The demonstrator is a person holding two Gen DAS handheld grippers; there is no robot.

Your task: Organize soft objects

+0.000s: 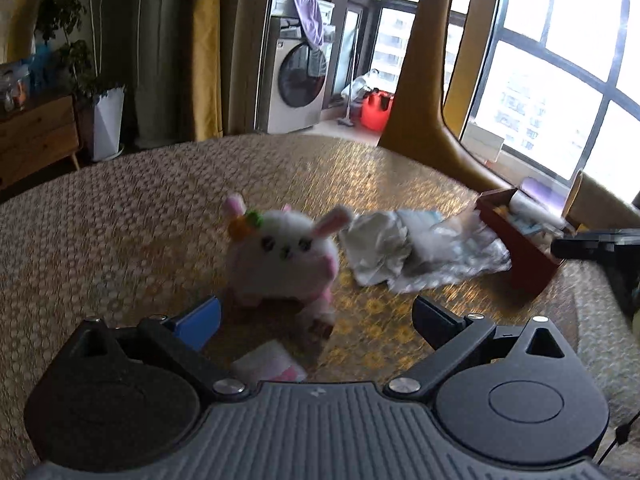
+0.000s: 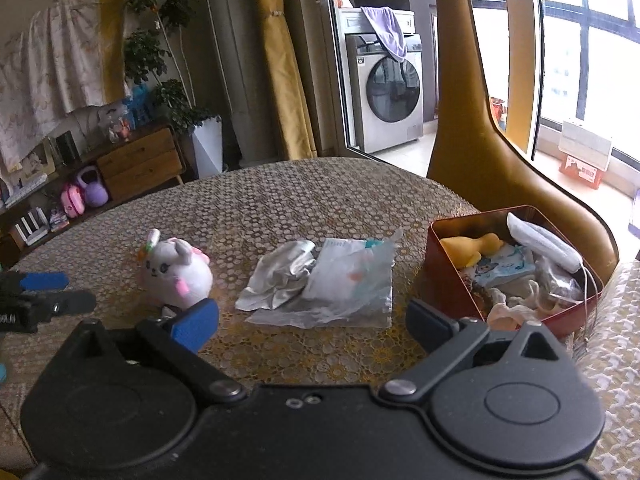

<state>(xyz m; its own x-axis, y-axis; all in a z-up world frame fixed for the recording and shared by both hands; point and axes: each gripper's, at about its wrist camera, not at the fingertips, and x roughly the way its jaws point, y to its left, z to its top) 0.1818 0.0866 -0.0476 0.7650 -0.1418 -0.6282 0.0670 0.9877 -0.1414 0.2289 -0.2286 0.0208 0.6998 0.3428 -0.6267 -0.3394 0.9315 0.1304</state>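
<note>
A white plush bunny (image 1: 280, 256) with pink ears sits on the patterned table, just beyond my left gripper (image 1: 318, 320). That gripper's jaws stand wide open with nothing between them, the bunny's feet close to the gap. A small white and pink soft item (image 1: 268, 364) lies under the gripper. In the right wrist view the bunny (image 2: 176, 272) is at the left, and a crumpled white cloth and plastic packet (image 2: 320, 284) lie ahead of my open, empty right gripper (image 2: 312, 320). A red tin (image 2: 516, 264) at the right holds several soft things.
My left gripper (image 2: 56, 292) shows at the left edge of the right wrist view. A yellow chair back (image 2: 472, 140) rises behind the tin. The table's far edge (image 2: 280, 164) curves; beyond it are a washing machine (image 2: 384, 92), a plant pot and a wooden cabinet.
</note>
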